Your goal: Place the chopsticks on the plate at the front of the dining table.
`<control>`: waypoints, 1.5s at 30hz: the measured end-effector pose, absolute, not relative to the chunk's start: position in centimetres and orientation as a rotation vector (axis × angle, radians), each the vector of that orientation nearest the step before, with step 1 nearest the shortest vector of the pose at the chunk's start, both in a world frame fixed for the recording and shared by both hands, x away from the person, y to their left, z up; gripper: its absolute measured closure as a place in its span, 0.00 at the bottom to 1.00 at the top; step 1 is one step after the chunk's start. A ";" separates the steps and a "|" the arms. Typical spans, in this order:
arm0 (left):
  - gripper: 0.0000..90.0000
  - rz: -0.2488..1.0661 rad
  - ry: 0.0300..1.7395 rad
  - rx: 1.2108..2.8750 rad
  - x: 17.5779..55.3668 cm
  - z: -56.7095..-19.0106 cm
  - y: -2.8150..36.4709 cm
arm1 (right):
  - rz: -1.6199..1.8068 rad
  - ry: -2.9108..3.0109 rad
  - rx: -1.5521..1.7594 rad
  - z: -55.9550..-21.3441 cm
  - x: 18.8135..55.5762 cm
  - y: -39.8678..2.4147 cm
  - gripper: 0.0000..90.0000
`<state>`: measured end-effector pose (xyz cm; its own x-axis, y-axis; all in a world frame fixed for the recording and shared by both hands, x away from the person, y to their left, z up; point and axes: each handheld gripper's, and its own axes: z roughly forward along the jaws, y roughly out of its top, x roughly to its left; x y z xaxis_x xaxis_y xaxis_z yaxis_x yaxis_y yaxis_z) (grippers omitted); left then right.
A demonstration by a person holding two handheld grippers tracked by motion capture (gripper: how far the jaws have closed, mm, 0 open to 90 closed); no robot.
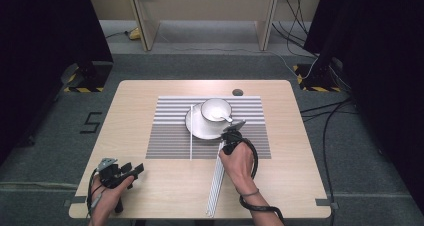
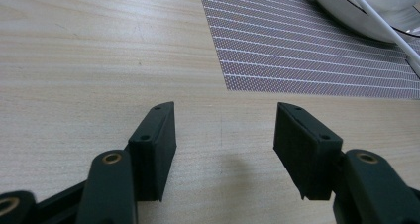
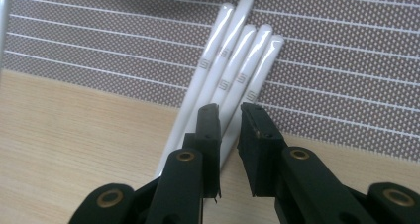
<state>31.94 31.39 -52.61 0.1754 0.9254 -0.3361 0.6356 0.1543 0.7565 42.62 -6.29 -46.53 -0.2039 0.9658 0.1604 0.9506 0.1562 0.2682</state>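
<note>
Several white sticks point(image 1: 216, 186) lie bundled from the striped placemat's point(image 1: 170, 136) front edge to the table's front edge. In the right gripper view their rounded tips point(image 3: 237, 60) fan out on the mat. My right gripper point(image 1: 235, 128) hangs over their far end, jaws point(image 3: 229, 110) close together with a narrow gap; one stick shows through the gap and the pads do not visibly press on it. A single white stick point(image 1: 191, 133) leans on the saucer point(image 1: 195, 128). My left gripper point(image 1: 131, 168) rests at the front left, open and empty point(image 2: 225, 130).
A white cup point(image 1: 216, 108) with a spoon point(image 1: 224, 117) stands on the saucer in the mat's middle. A small round hole point(image 1: 237, 92) lies near the table's far edge. Bare wood surrounds the mat. In the left gripper view, the mat point(image 2: 297, 60) and the saucer's rim point(image 2: 346, 16) lie ahead to the right.
</note>
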 end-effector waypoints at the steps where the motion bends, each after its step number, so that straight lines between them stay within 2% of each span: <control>1: 0.46 0.410 1.542 1.564 31.9 -52.6 31.4 | 0.480 2.350 1.954 -46.6 42.6 -6.3 0.87; 20: 0.46 0.410 1.542 1.564 31.9 -52.6 31.4 | 0.424 2.333 1.940 -47.4 42.5 -6.1 0.86; 33: 0.46 0.413 1.541 1.567 31.9 -52.6 31.4 | 0.357 2.310 1.939 -47.5 42.5 -6.8 0.94; 45: 0.46 0.414 1.541 1.568 31.9 -52.6 31.4 | 0.354 2.255 2.020 -47.4 42.6 -8.7 0.94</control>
